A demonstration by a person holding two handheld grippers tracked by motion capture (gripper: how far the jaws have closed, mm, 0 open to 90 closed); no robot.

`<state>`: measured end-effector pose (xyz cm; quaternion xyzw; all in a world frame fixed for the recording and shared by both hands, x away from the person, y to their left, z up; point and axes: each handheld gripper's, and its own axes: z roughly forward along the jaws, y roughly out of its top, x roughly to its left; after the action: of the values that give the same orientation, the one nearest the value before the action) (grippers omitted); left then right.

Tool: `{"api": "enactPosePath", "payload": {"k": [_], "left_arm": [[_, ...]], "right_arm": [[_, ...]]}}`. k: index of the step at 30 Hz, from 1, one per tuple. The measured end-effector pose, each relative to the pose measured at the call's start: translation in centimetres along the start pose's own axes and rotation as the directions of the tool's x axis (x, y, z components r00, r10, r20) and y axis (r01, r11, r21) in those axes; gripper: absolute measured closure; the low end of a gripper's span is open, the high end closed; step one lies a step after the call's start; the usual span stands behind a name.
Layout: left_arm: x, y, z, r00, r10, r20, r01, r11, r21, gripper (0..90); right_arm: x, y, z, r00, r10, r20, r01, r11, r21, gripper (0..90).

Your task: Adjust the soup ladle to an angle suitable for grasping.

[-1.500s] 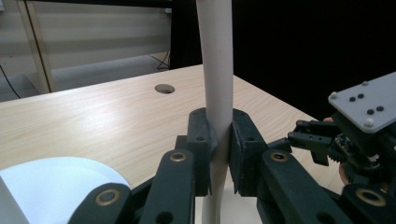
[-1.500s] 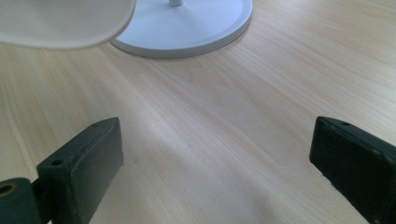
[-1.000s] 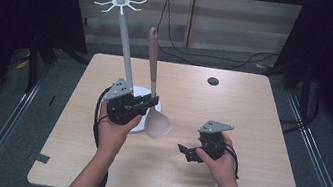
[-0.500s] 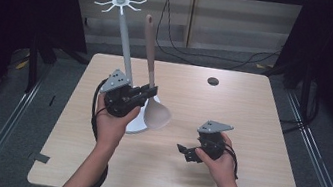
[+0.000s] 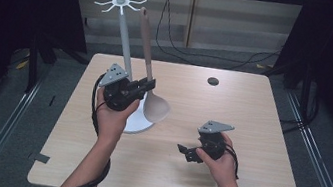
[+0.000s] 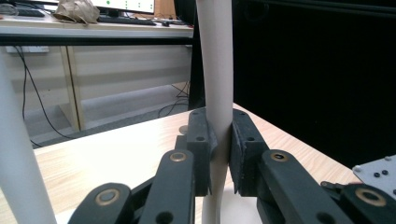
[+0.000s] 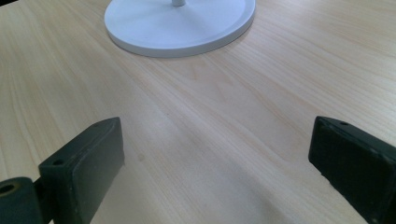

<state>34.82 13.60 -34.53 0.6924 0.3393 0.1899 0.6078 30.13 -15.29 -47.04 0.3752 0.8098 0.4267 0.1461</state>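
Spoon (image 5: pixel 149 78) now upright beside stand (image 5: pixel 123 51), lifted by L gripper (image 5: pixel 142 87) clamping handle; R gripper (image 5: pixel 185 152) idle, jaws apart.

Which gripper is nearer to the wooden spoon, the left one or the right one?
The left. The left gripper is shut on the handle of the wooden spoon, holding it upright beside the white stand. The right gripper rests open on the table, apart from the spoon.

No text, label, brand, number or sign can be read on anything here.
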Motion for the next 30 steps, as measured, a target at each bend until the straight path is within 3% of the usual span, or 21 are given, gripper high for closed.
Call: {"api": "enactPosePath", "payload": {"k": [9, 20, 30], "left_arm": [[0.3, 0.1, 0.1, 0.9997, 0.005, -0.026, -0.005, 1.0000, -0.001, 80.3], [0.9, -0.2, 0.2, 0.9980, -0.040, -0.049, 0.039, 0.9989, -0.026, 80.3], [1.5, -0.6, 0.1, 0.9969, -0.022, -0.076, 0.020, 0.9996, -0.021, 80.0]], "right_arm": [[0.0, 0.1, -0.1, 1.0000, 0.003, -0.007, -0.003, 1.000, -0.009, 2.9], [0.0, 0.0, -0.1, 0.9999, 0.004, -0.012, -0.004, 1.000, -0.006, 3.0], [-0.2, 0.0, -0.4, 1.0000, 0.005, -0.002, -0.005, 1.000, -0.010, 3.0]]}}
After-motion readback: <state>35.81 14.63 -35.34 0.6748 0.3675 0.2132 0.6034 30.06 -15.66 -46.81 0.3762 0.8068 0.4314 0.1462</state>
